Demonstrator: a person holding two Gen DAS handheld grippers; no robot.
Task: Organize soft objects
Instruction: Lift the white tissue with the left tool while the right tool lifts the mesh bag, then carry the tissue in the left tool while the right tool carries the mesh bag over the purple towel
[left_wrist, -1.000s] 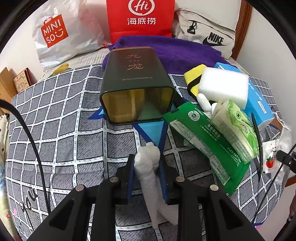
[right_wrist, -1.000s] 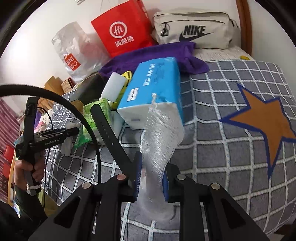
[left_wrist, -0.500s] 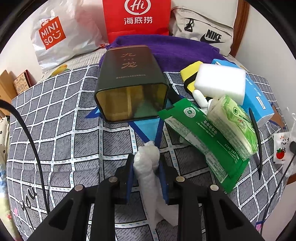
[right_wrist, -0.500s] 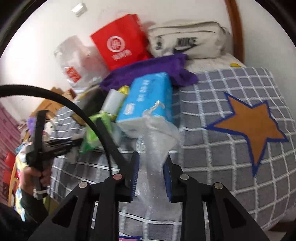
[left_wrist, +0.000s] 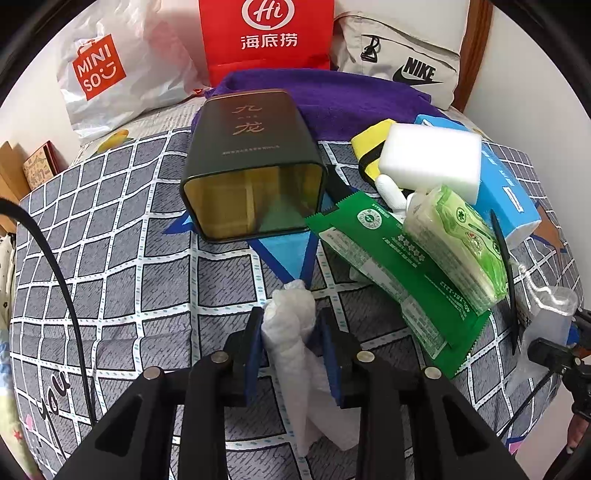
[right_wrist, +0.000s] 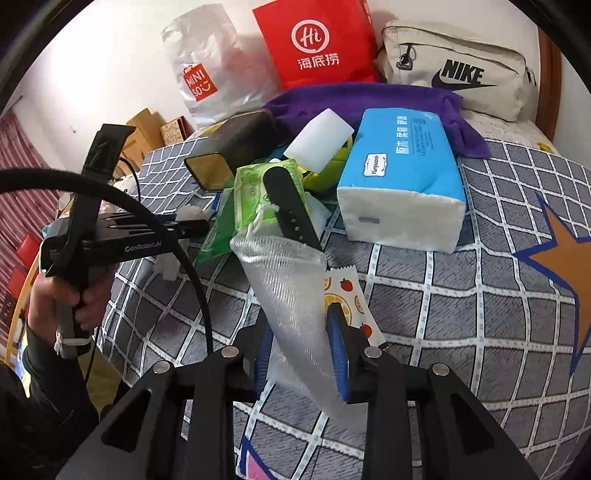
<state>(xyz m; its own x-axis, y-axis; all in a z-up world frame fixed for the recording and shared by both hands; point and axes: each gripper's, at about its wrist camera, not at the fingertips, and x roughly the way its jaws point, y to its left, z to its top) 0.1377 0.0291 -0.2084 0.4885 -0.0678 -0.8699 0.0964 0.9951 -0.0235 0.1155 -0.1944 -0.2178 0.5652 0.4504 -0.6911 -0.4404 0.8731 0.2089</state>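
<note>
The left gripper (left_wrist: 290, 334) points steeply down at the bed (left_wrist: 110, 266), jaws opening around a white cloth wad (left_wrist: 291, 332) that still touches both pads. The right gripper (right_wrist: 301, 350) slants down, pinching a mesh pouch (right_wrist: 291, 295) just before the tissue pack (right_wrist: 402, 181)

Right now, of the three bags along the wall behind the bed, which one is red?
The middle one: the red paper bag with the white "Hi" logo. The silvery Miniso plastic bag stands on its left, the beige Nike pouch on its right.
</note>
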